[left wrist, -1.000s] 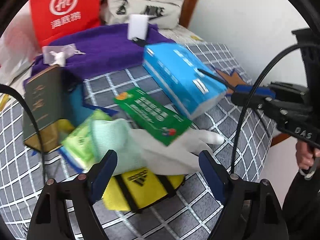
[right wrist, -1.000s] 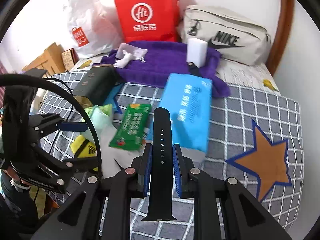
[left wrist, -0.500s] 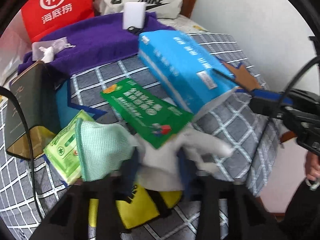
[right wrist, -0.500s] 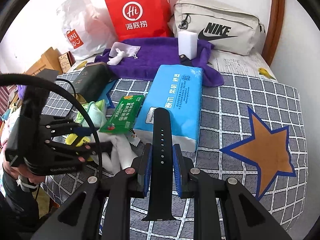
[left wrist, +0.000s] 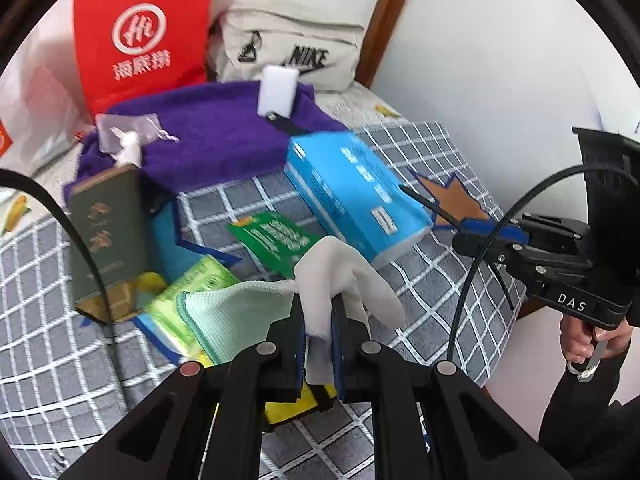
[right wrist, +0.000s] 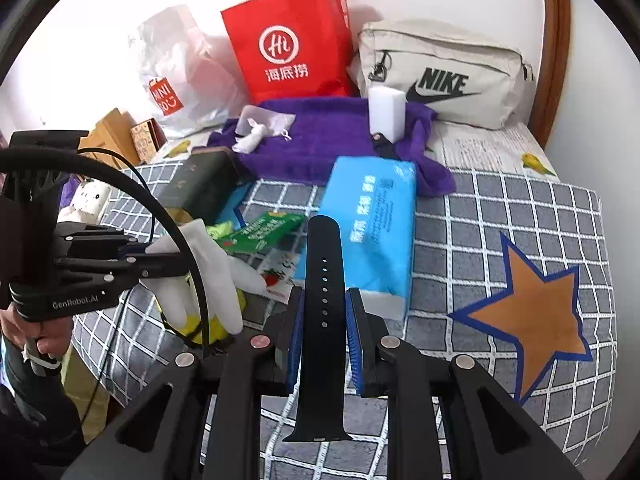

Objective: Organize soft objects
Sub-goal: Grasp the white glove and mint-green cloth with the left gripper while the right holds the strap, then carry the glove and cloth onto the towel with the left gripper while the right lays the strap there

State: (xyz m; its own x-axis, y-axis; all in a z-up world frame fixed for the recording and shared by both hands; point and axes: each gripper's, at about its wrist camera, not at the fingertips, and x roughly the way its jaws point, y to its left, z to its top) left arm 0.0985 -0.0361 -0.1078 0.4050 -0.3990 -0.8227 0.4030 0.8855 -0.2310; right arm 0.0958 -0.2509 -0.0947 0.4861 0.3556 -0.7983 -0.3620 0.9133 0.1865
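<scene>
My left gripper [left wrist: 318, 312] is shut on a white glove [left wrist: 340, 276] and holds it lifted above the checked bed cover; the glove also shows hanging in the right wrist view [right wrist: 208, 268]. A mint cloth [left wrist: 236, 316] lies just left of it, over a yellow pouch [left wrist: 296, 400]. My right gripper [right wrist: 322, 312] is shut on a black watch strap [right wrist: 324, 280], held above the bed near the blue tissue pack [right wrist: 372, 224]. A purple towel [right wrist: 328, 136] lies at the back with a white sponge [right wrist: 386, 114] on it.
A green sachet [left wrist: 280, 240], a green wipes pack [left wrist: 192, 292] and a dark green box [left wrist: 106, 236] lie among the pile. A red paper bag [right wrist: 292, 44], a Nike pouch [right wrist: 440, 76] and a plastic bag [right wrist: 176, 72] stand against the wall.
My left gripper went from open to shut on the white glove and lifted it off the pile. My right gripper kept hold of the strap and drew slightly back.
</scene>
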